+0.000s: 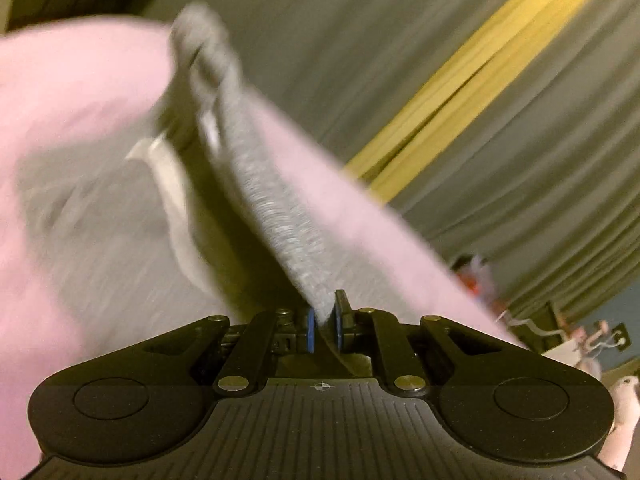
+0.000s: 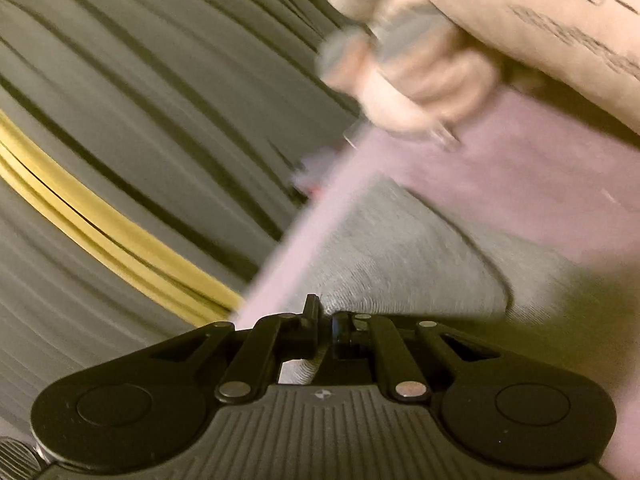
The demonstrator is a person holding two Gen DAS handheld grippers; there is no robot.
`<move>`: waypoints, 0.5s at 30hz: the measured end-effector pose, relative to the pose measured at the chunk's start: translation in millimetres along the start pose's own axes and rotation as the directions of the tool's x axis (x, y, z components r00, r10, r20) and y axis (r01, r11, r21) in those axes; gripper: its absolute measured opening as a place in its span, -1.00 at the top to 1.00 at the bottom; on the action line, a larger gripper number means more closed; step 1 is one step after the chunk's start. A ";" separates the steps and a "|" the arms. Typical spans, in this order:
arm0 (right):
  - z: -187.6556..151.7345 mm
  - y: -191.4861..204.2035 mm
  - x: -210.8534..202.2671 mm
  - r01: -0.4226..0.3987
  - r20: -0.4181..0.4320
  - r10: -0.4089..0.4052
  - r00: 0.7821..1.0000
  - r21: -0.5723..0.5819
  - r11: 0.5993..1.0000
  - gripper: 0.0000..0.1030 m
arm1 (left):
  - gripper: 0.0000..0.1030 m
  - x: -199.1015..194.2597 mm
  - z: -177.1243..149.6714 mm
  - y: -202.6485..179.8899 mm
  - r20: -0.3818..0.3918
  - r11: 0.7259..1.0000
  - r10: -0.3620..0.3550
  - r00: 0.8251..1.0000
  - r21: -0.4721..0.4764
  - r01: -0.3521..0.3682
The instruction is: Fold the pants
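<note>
The pants are pale pink with a grey ribbed waistband and a grey lining. In the left wrist view my left gripper (image 1: 325, 322) is shut on the grey waistband (image 1: 264, 196), which runs up and away from the jaws; pink cloth (image 1: 60, 92) billows to the left. In the right wrist view my right gripper (image 2: 325, 326) is shut on the pants' edge where pink cloth (image 2: 320, 220) meets grey lining (image 2: 404, 248). A hand (image 2: 420, 80) far up the stretched edge holds the other gripper, blurred. Both views are smeared by motion.
Grey-green pleated curtains (image 1: 480, 60) with a yellow stripe (image 1: 472, 76) fill the background of both views, the stripe (image 2: 100, 232) again at the right wrist's left. Small blurred coloured objects (image 1: 476, 280) and a light surface (image 1: 572, 350) sit at the left view's lower right.
</note>
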State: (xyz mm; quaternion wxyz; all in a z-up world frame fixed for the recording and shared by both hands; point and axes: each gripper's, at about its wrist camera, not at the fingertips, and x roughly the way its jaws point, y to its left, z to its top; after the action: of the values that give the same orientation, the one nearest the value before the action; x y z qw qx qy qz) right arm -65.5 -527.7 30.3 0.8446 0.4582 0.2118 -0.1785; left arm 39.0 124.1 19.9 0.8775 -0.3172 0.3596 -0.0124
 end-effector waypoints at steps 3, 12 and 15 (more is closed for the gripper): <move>-11.8 -12.5 6.2 0.130 -0.126 -0.129 0.984 -0.001 0.992 0.88 | 0.75 9.3 -18.7 26.4 -0.055 0.994 0.087 0.995 -0.064 -0.091; -24.9 -18.2 18.5 0.219 -0.179 -0.217 0.960 -0.010 0.976 0.09 | -0.02 13.1 -0.9 67.4 0.030 0.967 0.157 0.987 -0.207 -0.148; -25.4 -17.0 22.3 0.221 -0.180 -0.220 0.959 -0.016 0.975 0.09 | -0.08 15.5 7.4 80.7 0.027 0.956 0.156 0.987 -0.254 -0.144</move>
State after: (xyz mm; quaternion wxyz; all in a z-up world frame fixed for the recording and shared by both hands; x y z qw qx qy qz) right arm -60.0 -517.3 -5.6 0.7957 0.4479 0.3369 -0.2295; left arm 38.5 188.7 -31.4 0.8368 -0.3976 0.3606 0.1074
